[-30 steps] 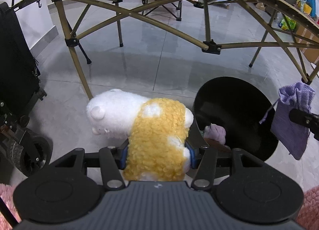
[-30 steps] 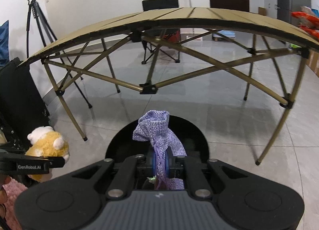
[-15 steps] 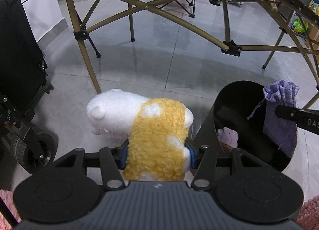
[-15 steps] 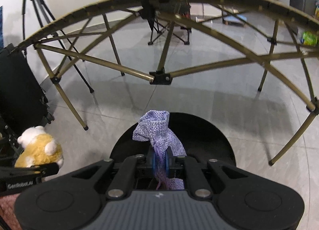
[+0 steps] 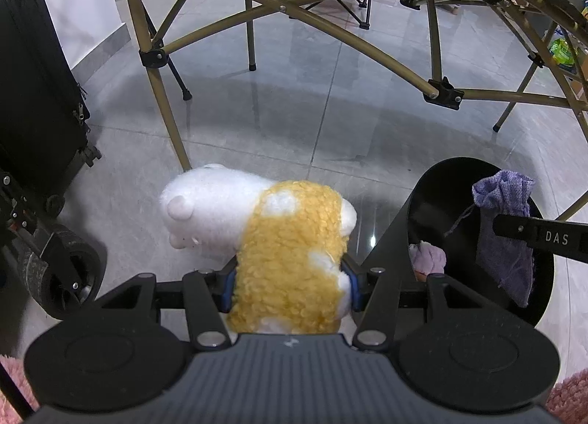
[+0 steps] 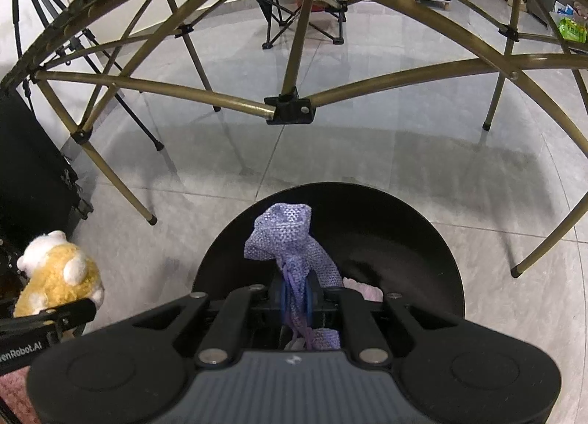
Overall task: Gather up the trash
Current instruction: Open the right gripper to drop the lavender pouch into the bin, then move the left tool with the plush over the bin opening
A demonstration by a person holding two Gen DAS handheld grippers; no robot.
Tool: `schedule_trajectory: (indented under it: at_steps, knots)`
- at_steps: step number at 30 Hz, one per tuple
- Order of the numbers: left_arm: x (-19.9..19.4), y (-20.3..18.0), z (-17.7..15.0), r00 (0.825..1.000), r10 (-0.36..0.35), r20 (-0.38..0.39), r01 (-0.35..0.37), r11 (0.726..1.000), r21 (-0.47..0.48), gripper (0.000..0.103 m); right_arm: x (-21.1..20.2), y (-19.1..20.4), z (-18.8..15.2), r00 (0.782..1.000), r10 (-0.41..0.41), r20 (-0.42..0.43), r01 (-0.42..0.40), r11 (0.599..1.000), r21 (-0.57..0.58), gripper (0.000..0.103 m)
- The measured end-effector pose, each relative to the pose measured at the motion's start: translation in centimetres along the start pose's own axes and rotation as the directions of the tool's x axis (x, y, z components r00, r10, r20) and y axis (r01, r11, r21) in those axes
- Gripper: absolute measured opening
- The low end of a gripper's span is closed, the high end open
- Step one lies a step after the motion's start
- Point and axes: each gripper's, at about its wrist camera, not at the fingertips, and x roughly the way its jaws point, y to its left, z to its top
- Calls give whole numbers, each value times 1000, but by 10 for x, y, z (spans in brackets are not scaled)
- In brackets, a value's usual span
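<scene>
White letters "DAS" stand on the black bar of the right tool (image 5: 544, 236), seen from the left wrist view. From the right wrist view, the left tool (image 6: 40, 335) carries a cut-off "enRobot.AI" in white.

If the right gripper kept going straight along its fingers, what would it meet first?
Most likely the black bin: the right gripper, shut on the purple mesh pouch, points into its open mouth, toward the pink item inside. Depth is uncertain.
</scene>
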Motion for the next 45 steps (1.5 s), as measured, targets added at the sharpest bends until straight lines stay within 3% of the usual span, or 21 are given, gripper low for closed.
schedule_trajectory:
  at_steps: [3,4,5,6,7,8,11,25,45]
  knots:
    - [0,0,0,1000,-4,-1,4,1000,0,54,1,-1,1,1000,-3,-14,4,1000,5,20]
    - [0,0,0,1000,-4,1,4,1000,1,54,1,-2,1,1000,0,-20,0,1000,8,34]
    - [-1,0,0,1000,-2,2,2,1000,0,54,2,-3,1,1000,5,-28,-5,1000,9,57]
    - [-1,1,0,1000,-3,2,3,1000,-2,54,2,-3,1,999,6,-33,-6,1000,9,69]
    - [-1,1,0,1000,-3,1,3,1000,-4,54,3,-3,1,999,1,-35,-1,1000,7,90]
    - [-1,1,-1,1000,-3,2,3,1000,-3,54,3,-3,1,999,-8,-34,8,1000,3,97]
    - [-1,2,-1,1000,-4,3,4,1000,-1,54,4,-2,0,998,-30,-55,30,1000,-4,103]
    - [-10,-11,0,1000,-16,27,15,1000,17,54,-4,-9,-10,997,-54,-62,53,998,-16,103]
    - [-25,-86,0,996,-58,61,50,991,128,54,-52,-71,-38,993,-116,-8,117,992,55,103]
